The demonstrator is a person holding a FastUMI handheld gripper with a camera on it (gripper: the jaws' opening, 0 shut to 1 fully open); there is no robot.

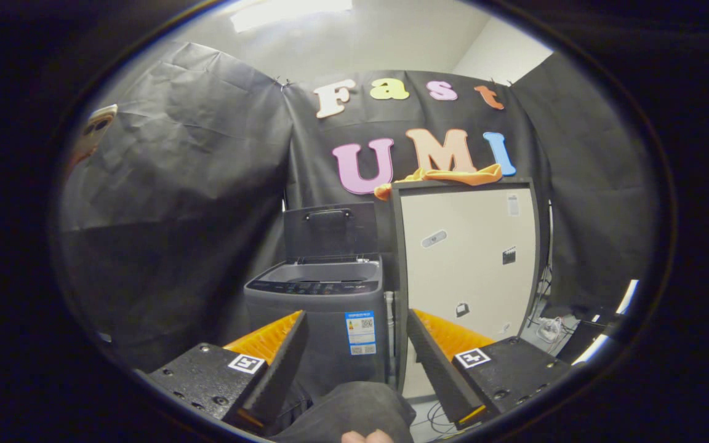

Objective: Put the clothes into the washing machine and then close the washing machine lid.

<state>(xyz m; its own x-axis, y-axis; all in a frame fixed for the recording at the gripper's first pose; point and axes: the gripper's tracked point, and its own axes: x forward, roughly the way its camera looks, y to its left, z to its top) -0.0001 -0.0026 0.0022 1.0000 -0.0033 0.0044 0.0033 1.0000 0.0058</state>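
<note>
Spread wide and gripping nothing, the hand-held gripper (354,363) hangs above a dark sleeve (354,409). Beyond its fingers stands the grey washing machine (317,320) with its lid (330,231) raised. Just beside it, orange clothes (447,176) lie atop a tall white cabinet (468,271).

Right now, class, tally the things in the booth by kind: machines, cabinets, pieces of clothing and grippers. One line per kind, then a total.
Washing machine, lid up: 1
Pale cabinet beside it: 1
Orange garment on the cabinet top: 1
Gripper, fingers apart, holding nothing: 1
Total: 4
</note>
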